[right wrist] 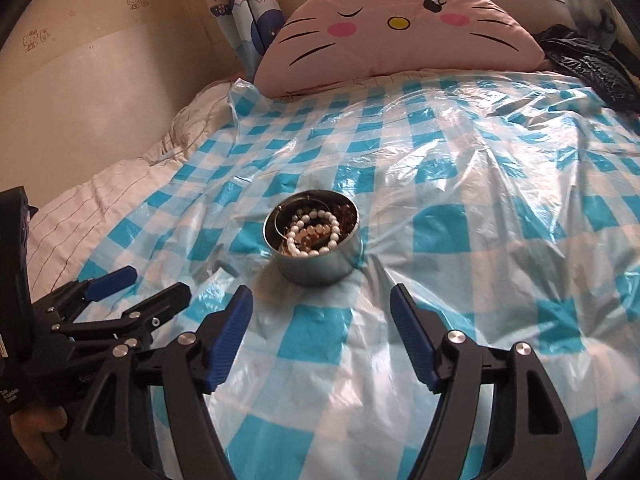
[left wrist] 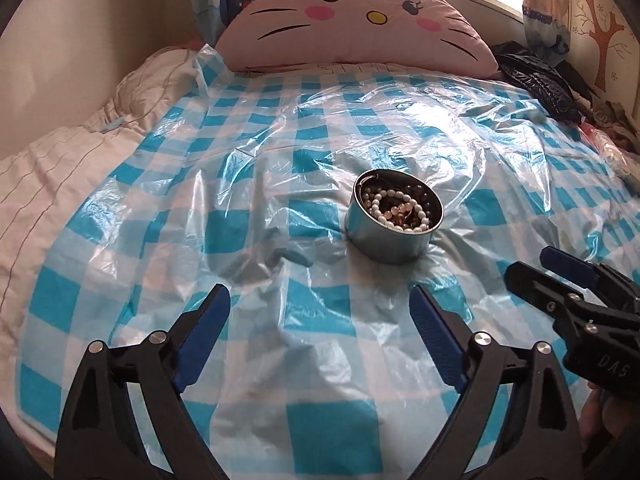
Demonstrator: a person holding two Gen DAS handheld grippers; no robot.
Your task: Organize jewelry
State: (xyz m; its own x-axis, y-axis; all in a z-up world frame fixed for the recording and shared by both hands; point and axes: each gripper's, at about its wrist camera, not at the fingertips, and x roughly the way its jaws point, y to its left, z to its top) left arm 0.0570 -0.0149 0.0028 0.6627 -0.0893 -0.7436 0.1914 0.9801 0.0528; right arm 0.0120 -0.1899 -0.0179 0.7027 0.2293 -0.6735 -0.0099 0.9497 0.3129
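A round metal tin (left wrist: 384,240) stands on a blue-and-white checked plastic sheet (left wrist: 248,184) on a bed. It holds a tangle of jewelry: a white pearl bracelet (left wrist: 394,210), brown beads and dark pieces. The tin also shows in the right wrist view (right wrist: 316,266), with the pearl bracelet (right wrist: 316,232) on top. My left gripper (left wrist: 320,304) is open and empty, short of the tin. My right gripper (right wrist: 322,304) is open and empty, just in front of the tin. Each gripper shows in the other's view, the right one (left wrist: 532,264) and the left one (right wrist: 156,286).
A large pink cat-face cushion (left wrist: 352,20) leans at the head of the bed. A white quilt (left wrist: 60,160) lies along the left side. A black garment (left wrist: 536,80) is piled at the far right. Walls and curtains stand behind.
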